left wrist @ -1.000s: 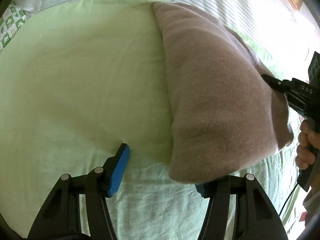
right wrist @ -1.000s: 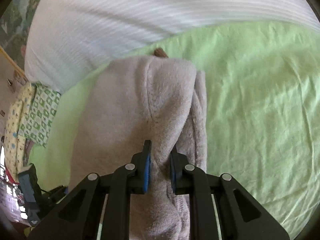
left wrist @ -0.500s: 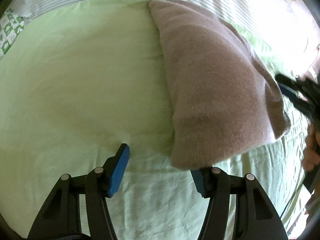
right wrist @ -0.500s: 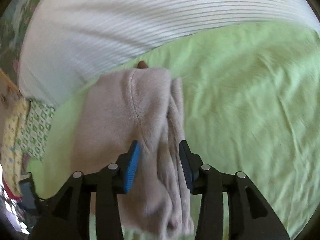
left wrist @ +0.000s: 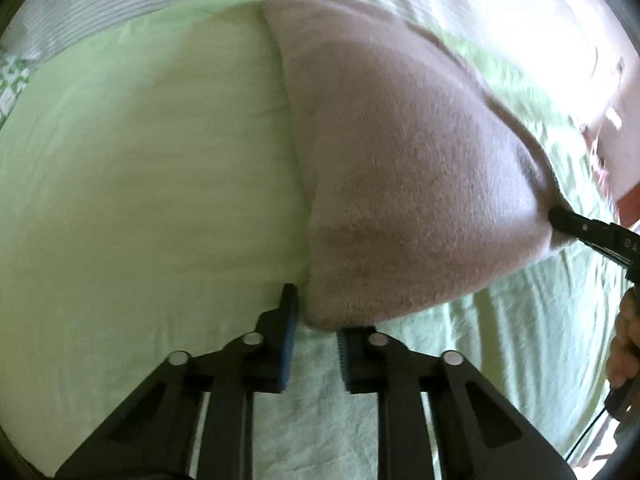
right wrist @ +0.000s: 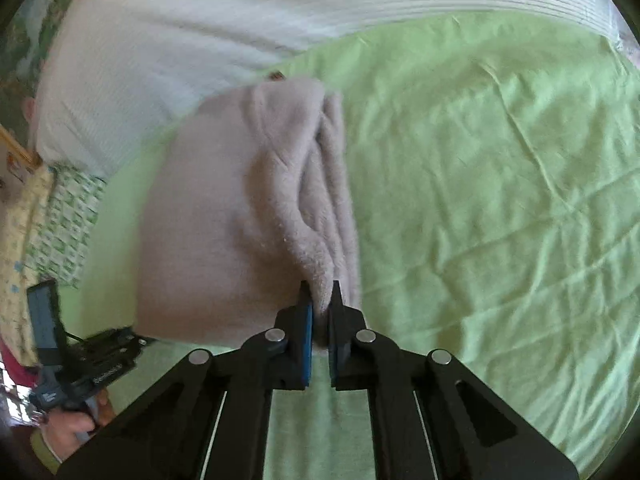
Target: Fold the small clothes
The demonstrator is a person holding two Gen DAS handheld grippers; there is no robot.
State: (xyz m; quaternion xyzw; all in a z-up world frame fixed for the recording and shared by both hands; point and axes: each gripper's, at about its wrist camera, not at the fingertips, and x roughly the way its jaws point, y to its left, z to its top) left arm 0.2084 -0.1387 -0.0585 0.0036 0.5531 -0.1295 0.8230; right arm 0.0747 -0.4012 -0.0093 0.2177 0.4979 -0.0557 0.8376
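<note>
A folded, fuzzy grey-pink garment (left wrist: 400, 168) lies on the light green sheet (left wrist: 140, 184); it also shows in the right wrist view (right wrist: 240, 216). My left gripper (left wrist: 316, 324) is narrowed around the garment's near left corner, the jaws still a little apart, the corner between them. My right gripper (right wrist: 320, 304) is shut on the garment's near right corner; a ridge of cloth rises from its pads. In the left wrist view the right gripper's tip (left wrist: 560, 216) pinches the cloth's right edge.
A white striped duvet (right wrist: 260, 12) lies along the far side of the sheet. Green-patterned folded cloths (right wrist: 60, 224) lie at the left. The person's hand (right wrist: 72, 428) holds the left gripper's handle.
My right gripper opened half a second ago and has closed again on the garment's corner. My left gripper's jaws have closed from wide open to a narrow gap around the near left corner.
</note>
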